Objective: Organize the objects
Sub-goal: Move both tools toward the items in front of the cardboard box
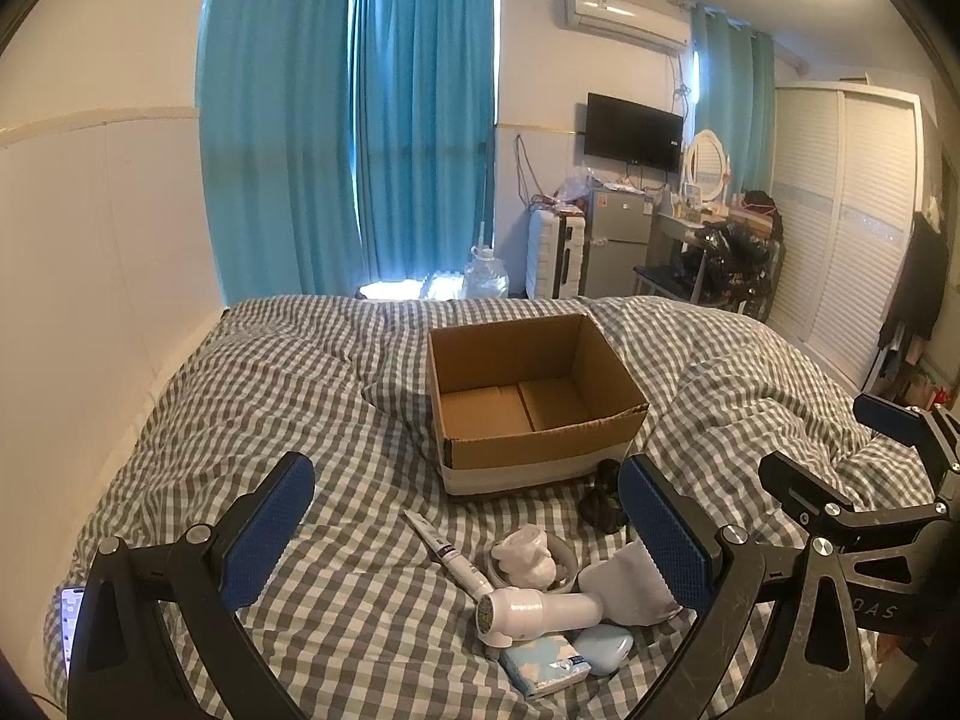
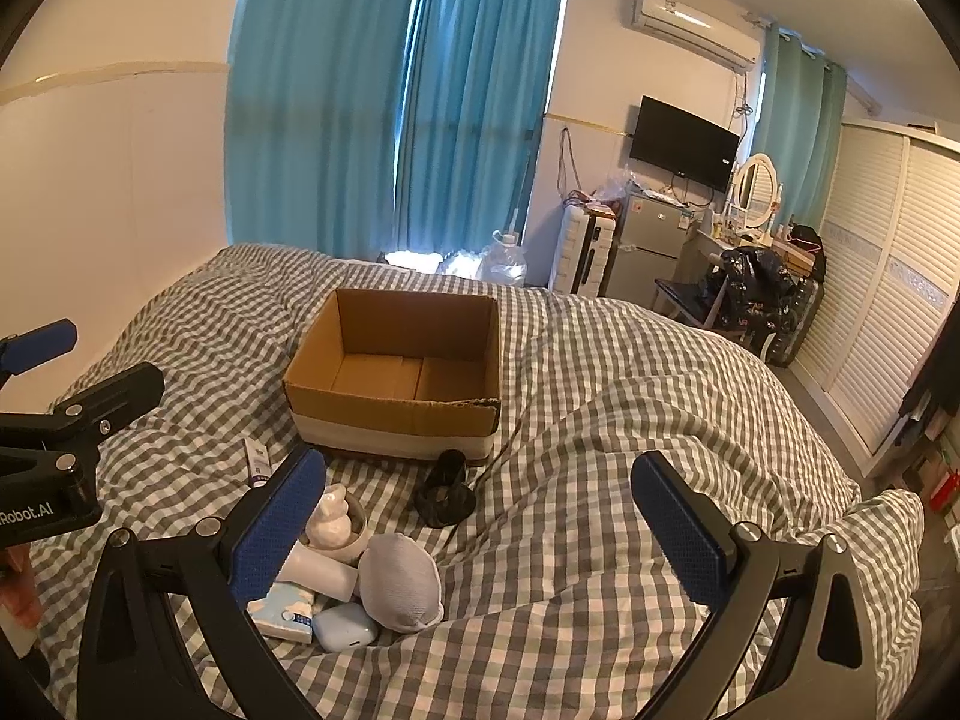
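Note:
An open, empty cardboard box (image 1: pixel 534 402) stands on the checked bed cover; it also shows in the right wrist view (image 2: pixel 396 384). In front of it lie a tube (image 1: pixel 441 549), a white figurine in a small bowl (image 1: pixel 528 558), a white cylindrical device (image 1: pixel 540 609), a grey cloth pouch (image 2: pixel 399 582), a tissue pack (image 1: pixel 543 663), a pale blue case (image 1: pixel 603 648) and a black object (image 2: pixel 444 489). My left gripper (image 1: pixel 468 531) is open above this pile. My right gripper (image 2: pixel 480 525) is open, just right of the pile.
A phone (image 1: pixel 69 624) lies at the bed's left edge beside the wall. Beyond the bed stand blue curtains (image 1: pixel 360 138), a water jug (image 1: pixel 483 279), a suitcase, a small fridge (image 1: pixel 618 240), a cluttered desk and a white wardrobe (image 1: pixel 840 216).

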Tool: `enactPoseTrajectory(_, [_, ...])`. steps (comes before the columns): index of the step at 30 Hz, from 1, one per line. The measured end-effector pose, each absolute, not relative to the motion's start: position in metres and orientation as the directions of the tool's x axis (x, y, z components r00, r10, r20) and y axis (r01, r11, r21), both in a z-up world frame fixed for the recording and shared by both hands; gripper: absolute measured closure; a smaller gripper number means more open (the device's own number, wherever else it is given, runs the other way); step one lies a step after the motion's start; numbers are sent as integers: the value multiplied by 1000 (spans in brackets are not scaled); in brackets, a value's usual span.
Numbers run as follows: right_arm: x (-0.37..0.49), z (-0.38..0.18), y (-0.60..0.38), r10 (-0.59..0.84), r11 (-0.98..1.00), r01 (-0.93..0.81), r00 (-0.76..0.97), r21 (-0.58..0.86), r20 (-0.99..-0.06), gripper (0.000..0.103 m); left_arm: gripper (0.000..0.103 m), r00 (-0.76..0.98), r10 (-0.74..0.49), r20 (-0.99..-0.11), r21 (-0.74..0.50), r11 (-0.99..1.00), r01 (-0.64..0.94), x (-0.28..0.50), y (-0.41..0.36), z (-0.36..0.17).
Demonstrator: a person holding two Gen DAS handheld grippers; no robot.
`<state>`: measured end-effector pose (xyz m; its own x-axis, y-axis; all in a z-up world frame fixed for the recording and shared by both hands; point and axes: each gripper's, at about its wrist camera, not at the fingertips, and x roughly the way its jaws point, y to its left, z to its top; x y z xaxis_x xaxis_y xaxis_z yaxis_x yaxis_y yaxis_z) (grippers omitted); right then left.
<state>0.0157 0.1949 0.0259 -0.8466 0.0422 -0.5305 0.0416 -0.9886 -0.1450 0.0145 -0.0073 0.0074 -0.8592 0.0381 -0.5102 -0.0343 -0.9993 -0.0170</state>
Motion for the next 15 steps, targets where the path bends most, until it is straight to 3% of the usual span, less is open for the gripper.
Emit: enactPoseTrajectory(15, [-15, -12, 197, 42, -988, 61, -786, -145, -617, 4, 0, -812, 24, -584, -12, -1000, -21, -10, -14, -26])
